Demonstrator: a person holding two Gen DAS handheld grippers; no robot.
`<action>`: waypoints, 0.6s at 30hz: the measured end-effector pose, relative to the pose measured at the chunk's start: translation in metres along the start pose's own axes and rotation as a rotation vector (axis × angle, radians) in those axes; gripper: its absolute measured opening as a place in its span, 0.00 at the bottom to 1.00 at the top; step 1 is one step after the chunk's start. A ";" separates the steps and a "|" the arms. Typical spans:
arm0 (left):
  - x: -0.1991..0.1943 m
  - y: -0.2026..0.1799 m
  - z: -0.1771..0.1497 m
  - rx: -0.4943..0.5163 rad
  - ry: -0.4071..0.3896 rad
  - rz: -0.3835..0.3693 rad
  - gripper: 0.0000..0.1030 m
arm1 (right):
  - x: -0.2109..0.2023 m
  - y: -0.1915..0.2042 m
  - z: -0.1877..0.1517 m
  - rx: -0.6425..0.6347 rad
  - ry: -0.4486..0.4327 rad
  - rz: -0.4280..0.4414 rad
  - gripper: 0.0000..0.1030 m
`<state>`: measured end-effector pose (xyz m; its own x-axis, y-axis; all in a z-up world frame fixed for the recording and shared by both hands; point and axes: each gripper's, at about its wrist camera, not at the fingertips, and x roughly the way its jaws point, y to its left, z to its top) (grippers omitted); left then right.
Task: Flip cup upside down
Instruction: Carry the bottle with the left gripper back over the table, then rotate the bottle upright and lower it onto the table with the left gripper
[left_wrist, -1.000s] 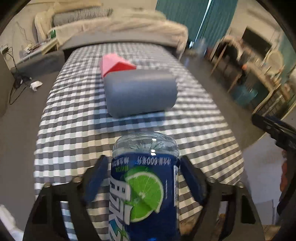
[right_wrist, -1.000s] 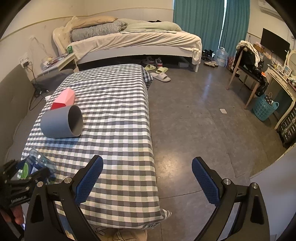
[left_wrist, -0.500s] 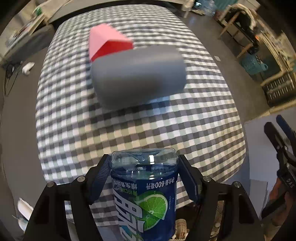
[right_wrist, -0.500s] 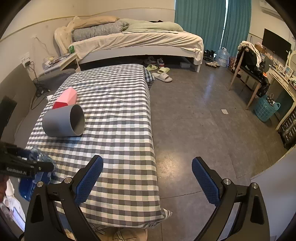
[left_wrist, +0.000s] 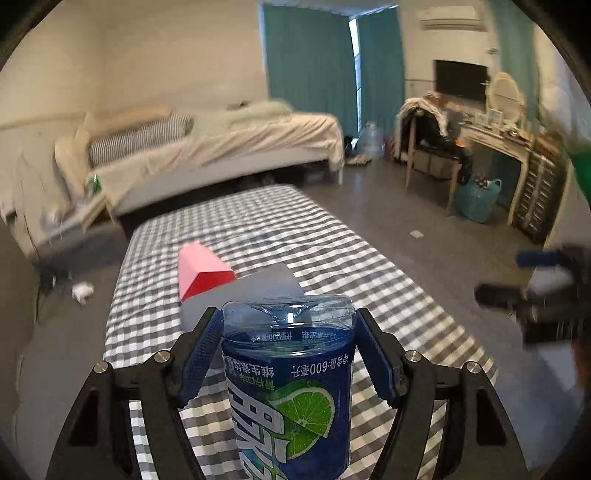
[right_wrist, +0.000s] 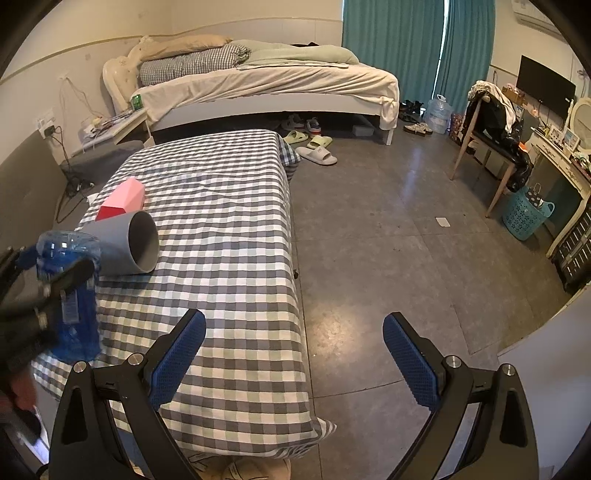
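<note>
A blue drink bottle (left_wrist: 291, 373) with a lime label is held bottom-up between the blue pads of my left gripper (left_wrist: 290, 350), which is shut on it. In the right wrist view the same bottle (right_wrist: 72, 295) hangs above the table's near left corner. The grey cup (right_wrist: 127, 243) lies on its side on the checked tablecloth (right_wrist: 229, 229), its mouth facing right. From the left wrist view the cup (left_wrist: 258, 291) shows just behind the bottle. My right gripper (right_wrist: 293, 354) stands open over the table's front right edge with nothing between its fingers.
A pink and red box (right_wrist: 122, 203) lies just behind the cup. A bed (right_wrist: 266, 85) stands at the back of the room. Slippers (right_wrist: 314, 147), a chair (right_wrist: 491, 129) and a blue basket (right_wrist: 526, 214) occupy the floor to the right.
My left gripper has tilted up from looking down at the table to looking level across the room, the bottle still in it. The right gripper has barely moved.
</note>
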<state>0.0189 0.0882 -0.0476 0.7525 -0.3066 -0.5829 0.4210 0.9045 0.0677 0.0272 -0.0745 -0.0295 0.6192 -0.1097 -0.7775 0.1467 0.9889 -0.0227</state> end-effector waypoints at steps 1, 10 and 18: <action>0.000 -0.003 -0.010 0.025 -0.019 0.001 0.72 | 0.001 0.000 0.000 -0.001 0.003 0.000 0.94; -0.041 0.021 -0.030 -0.066 -0.082 -0.068 0.72 | 0.002 0.003 0.001 -0.010 0.004 -0.003 0.94; -0.049 0.021 -0.062 -0.084 0.035 -0.060 0.97 | -0.002 0.005 -0.001 -0.017 0.005 -0.009 0.94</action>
<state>-0.0403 0.1410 -0.0679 0.7081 -0.3519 -0.6122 0.4198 0.9069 -0.0358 0.0264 -0.0690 -0.0287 0.6140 -0.1182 -0.7804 0.1392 0.9894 -0.0404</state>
